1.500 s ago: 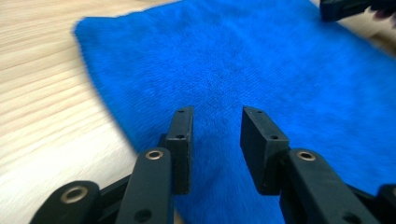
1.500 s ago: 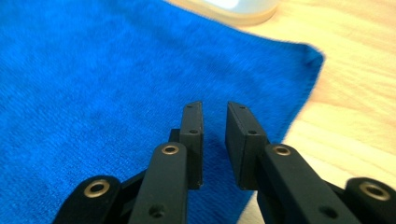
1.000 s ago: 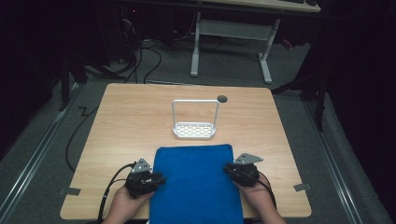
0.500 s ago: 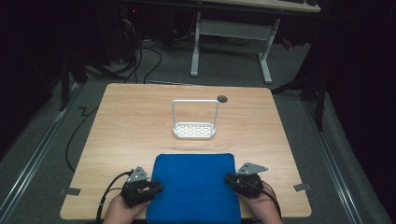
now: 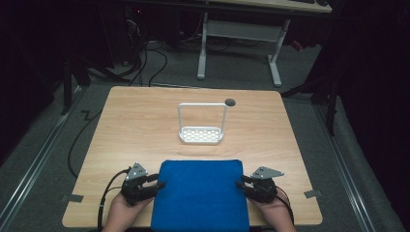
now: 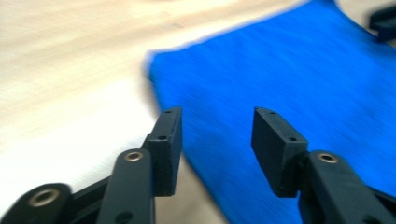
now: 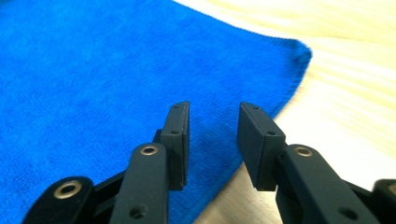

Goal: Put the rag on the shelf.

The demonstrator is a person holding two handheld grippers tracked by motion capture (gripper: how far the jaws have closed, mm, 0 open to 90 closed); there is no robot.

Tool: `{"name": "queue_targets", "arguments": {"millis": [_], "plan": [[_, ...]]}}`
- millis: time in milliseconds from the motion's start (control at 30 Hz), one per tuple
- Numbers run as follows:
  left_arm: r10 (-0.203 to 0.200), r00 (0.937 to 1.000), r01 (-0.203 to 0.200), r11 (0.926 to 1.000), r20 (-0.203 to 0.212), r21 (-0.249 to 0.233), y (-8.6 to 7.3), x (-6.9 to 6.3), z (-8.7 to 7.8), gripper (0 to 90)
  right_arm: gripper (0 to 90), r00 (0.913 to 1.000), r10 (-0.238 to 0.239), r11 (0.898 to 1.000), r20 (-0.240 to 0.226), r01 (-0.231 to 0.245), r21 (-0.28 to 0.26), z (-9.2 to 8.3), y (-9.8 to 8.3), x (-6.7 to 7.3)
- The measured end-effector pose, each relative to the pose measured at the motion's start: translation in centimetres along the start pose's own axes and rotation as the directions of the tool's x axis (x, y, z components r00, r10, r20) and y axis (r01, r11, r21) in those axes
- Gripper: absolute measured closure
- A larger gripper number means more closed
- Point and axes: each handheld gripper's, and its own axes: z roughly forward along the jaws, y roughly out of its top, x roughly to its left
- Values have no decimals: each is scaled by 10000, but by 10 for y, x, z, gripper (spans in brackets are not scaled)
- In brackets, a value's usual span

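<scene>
A blue cloth lies flat on the near part of the wooden table, its front reaching the table's near edge. My left gripper sits at the cloth's left edge and my right gripper at its right edge. Both pairs of jaws have just been opening. In the left gripper view the left gripper stands open over the cloth edge, pinching nothing. In the right gripper view the right gripper is open too, above the edge of the cloth, pads off the fabric.
A small white wire rack with a tall hoop handle stands at the table's middle, beyond the cloth. A dark round hole marks the far part of the tabletop. Cables trail from both grippers off the near edge.
The cloth slid a little toward the near edge with both grippers at its sides. Both pairs of jaws then opened and let the cloth's edges go; the left gripper shifted slightly.
</scene>
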Motion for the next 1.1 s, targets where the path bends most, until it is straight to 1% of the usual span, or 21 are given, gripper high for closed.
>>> {"name": "queue_targets", "arguments": {"millis": [67,100,133,167,233,300,367,433,467,633,667,700,733,767,833,867,900,967,1033,1067,1100], "plan": [[-273,9992,271,9996,-287,-67,6,8,6,492,630,10000,-4,9999,53,4,-127,-1,0,-1],[-308,9987,307,9995,-414,-39,10,10,10,486,627,10000,-15,9999,53,16,-152,-1,0,-2],[-247,9982,248,9997,-554,17,13,12,14,488,632,10000,-25,9998,84,26,-181,0,0,-2],[-244,9973,251,9996,-693,97,17,14,19,496,650,9999,-17,9997,110,20,-228,0,0,-3],[-356,9958,390,9985,-842,395,24,16,29,553,661,9998,129,9996,145,-125,-271,0,0,-3],[-337,9933,386,9984,-1102,418,29,17,36,580,661,9995,225,9990,209,-217,-386,-1,0,-5],[-366,9927,416,9983,-1152,411,30,19,43,625,662,9994,278,9985,214,-268,-468,-1,0,-6],[-176,9939,208,9994,-1087,276,29,17,46,664,660,9991,311,9984,299,-296,-489,-2,0,-7],[-106,9937,135,9996,-1113,257,29,16,47,670,653,9989,347,9980,327,-329,-537,-2,1,-7],[24,9933,-7,9999,-1155,146,27,16,48,757,571,9967,396,9975,704,-354,-605,1,6,-10],[47,9936,-27,9998,-1126,186,27,15,48,781,549,9966,470,9972,674,-429,-614,3,8,-11],[113,9931,-89,9997,-1170,213,27,15,48,802,534,9957,743,9958,558,-711,-579,5,12,-12],[179,9927,-152,9996,-1195,234,27,15,48,821,531,9947,900,9943,503,-868,-620,7,16,-13],[113,9932,-87,9997,-1159,232,27,15,48,838,527,9942,925,9932,542,-883,-753,8,22,-13],[34,9943,-9,9997,-1069,237,27,15,48,859,523,9924,847,9934,895,-772,-843,11,31,-13],[38,9946,-12,9997,-1036,250,27,15,48,863,518,9913,870,9934,987,-789,-829,13,35,-13],[36,9948,-12,9997,-1023,237,26,16,48,866,514,9908,810,9945,1087,-731,-746,16,39,-15],[26,9949,-2,9997,-1004,237,27,16,48,869,514,9883,868,9957,1251,-820,-434,25,44,-21],[24,9952,0,9997,-974,240,27,16,48,870,528,9853,1150,9934,1262,-1137,-172,36,45,-29],[14,9955,9,9997,-948,244,27,16,48,871,542,9825,1267,9918,1364,-1279,-3,40,45,-31],[11,9958,12,9997,-920,251,27,17,48,872,542,9816,1251,9917,1439,-1283,126,43,44,-32]]}}
